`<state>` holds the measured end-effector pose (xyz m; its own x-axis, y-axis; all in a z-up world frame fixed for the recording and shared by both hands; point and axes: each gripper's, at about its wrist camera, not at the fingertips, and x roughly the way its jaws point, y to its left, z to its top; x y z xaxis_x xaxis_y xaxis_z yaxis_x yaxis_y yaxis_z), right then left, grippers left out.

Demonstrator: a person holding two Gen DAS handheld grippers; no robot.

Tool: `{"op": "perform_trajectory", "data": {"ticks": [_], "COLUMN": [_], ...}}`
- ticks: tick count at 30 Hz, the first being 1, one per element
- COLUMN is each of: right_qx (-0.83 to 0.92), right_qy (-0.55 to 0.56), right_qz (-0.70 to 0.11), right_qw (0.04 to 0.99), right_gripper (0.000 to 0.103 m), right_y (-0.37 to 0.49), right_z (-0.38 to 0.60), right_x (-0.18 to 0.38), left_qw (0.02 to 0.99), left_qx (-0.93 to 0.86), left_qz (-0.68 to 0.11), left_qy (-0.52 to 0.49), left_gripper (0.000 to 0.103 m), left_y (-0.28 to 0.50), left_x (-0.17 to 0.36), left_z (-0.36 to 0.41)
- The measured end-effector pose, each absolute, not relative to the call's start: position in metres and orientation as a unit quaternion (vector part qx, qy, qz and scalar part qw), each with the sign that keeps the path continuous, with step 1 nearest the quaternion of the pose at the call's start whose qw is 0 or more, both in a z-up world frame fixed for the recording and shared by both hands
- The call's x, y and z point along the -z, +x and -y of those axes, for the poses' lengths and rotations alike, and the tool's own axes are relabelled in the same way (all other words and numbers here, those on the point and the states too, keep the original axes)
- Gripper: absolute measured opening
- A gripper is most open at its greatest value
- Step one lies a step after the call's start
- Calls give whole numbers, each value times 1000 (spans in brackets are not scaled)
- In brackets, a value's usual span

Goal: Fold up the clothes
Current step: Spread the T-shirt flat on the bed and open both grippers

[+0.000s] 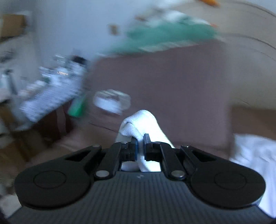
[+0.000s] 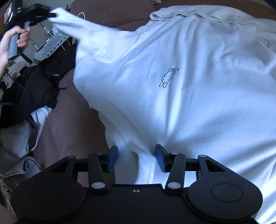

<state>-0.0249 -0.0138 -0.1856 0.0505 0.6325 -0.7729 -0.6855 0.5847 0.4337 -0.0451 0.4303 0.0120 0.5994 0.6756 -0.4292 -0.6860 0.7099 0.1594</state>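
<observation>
A white sweatshirt [image 2: 181, 103] with a small outlined bunny logo [image 2: 168, 77] lies spread over a brown bed cover [image 2: 69, 131]. My left gripper [image 1: 140, 139] is shut on the white sleeve cuff [image 1: 138, 122], lifted off the bed. In the right wrist view that left gripper [image 2: 43, 14] is at the top left, pulling the sleeve [image 2: 89, 31] out taut, a hand [image 2: 10, 44] on its handle. My right gripper [image 2: 136, 158] stands open low over the sweatshirt's lower part, a fold of white cloth between its blue pads [image 2: 113, 158] without being pinched.
Dark clothes [image 2: 34, 86] and a white garment [image 2: 38, 118] lie heaped at the left of the bed. A patterned box [image 2: 50, 46] and clutter sit beyond. A green cloth [image 1: 165, 36] lies on a far surface, blurred. Another light garment [image 2: 172, 12] lies at the sweatshirt's top edge.
</observation>
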Motion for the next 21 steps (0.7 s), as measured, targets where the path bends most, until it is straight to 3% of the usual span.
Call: {"op": "perform_trajectory", "data": {"ticks": [7,13,17,21], "right_qx": [-466,-459,-460,-455], "right_qy": [-61,-52,-38,-20], "right_qz": [-510,-517,-524,-531], "right_qw": [721,721,716,714], "right_gripper": [53,54,54,55], "right_y": [-34,-32,-28,-26], "right_z": [14,16,16,16], "right_x": [184,183,185,184], "left_qw": [863,871,873,901], "left_qx": [-440,-474,-456,-356], "left_qz": [-249,-123,-162,-228], "left_qy": [-6,-37,-59,-93], "left_gripper": [7,7,9,14], "left_y": [-50,-75,-74,-67], "left_x": [29,7,3,25], "left_z": [-502,-527,-534,-492]}}
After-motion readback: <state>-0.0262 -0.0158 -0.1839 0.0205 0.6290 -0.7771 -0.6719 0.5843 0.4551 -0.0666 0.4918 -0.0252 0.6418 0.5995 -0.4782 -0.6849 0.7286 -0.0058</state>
